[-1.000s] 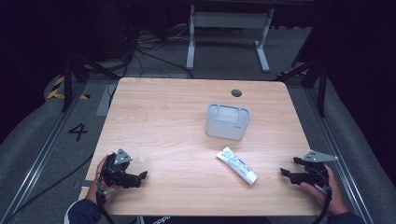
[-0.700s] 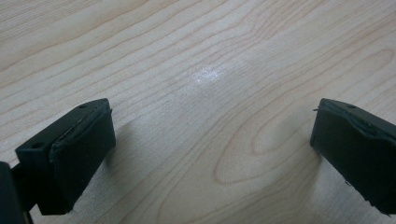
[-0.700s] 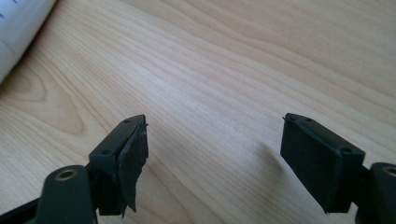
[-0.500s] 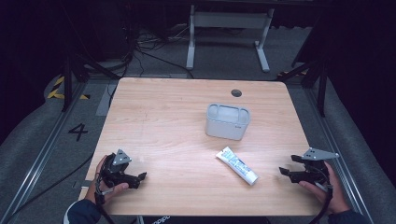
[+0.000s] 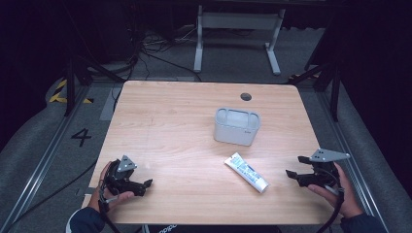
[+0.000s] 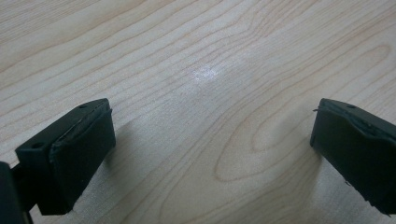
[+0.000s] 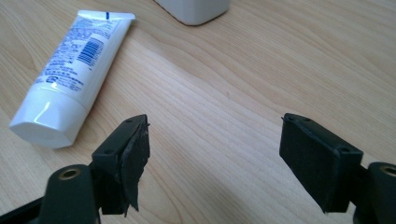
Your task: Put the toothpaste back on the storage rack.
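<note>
Pale wooden bench (image 5: 170, 121) carries a tube (image 5: 247, 172) lying flat, near the right tongs (image 5: 297, 167), ready for gripping; both right and left tongs (image 5: 148, 183) gape empty.

You are looking at a wooden desk (image 5: 165, 126) with a dark round grommet (image 5: 246, 96) near its far edge. A white frame (image 5: 235, 29) is standing behind on grey floor, where a "4" marking (image 5: 80, 137) is showing.
</note>
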The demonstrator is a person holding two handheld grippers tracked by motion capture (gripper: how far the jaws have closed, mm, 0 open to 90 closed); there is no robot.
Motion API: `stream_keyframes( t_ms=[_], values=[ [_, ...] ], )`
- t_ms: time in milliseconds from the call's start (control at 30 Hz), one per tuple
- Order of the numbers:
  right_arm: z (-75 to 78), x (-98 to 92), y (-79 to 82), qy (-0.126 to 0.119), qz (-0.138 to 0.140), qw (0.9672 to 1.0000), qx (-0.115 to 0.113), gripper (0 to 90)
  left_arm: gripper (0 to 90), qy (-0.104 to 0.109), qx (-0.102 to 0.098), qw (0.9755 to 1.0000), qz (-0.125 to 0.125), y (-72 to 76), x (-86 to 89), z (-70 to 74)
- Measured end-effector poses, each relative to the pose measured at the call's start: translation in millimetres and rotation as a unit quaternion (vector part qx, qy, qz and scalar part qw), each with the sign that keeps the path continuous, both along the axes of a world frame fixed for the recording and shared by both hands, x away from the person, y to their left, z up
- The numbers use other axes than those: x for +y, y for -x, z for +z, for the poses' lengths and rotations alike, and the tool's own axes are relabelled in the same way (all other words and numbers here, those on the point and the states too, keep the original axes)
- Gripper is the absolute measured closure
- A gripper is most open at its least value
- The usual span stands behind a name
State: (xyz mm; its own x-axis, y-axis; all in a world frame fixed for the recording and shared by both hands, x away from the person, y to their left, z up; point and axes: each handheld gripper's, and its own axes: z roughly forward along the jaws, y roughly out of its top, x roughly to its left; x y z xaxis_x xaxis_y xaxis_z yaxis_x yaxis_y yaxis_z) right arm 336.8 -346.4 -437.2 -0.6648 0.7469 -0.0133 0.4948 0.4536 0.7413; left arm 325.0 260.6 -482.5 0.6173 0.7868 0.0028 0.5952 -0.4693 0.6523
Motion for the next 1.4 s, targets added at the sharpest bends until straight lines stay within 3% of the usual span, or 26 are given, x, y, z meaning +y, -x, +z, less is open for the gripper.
stream_keyframes(
  t_ms=[500, 967, 1400],
  values=[
    [20.1, 34.3, -4.8, 0.011, 0.045, 0.9989, -0.009, 29.0, 0.5, 0.0, 0.0, 1.0, -0.001, 0.0, 0.2, 0.0],
    [19.6, 75.7, -13.4, 0.03, 0.091, 0.9953, 0.003, 29.0, 0.5, 0.0, 0.0, 1.0, -0.002, 0.0, 0.4, 0.0],
    [17.6, 98.8, -19.4, 0.038, 0.11, 0.9931, 0.013, 30.3, 0.5, 0.0, 0.0, 1.0, -0.003, -0.1, 0.5, 0.0]
  ],
)
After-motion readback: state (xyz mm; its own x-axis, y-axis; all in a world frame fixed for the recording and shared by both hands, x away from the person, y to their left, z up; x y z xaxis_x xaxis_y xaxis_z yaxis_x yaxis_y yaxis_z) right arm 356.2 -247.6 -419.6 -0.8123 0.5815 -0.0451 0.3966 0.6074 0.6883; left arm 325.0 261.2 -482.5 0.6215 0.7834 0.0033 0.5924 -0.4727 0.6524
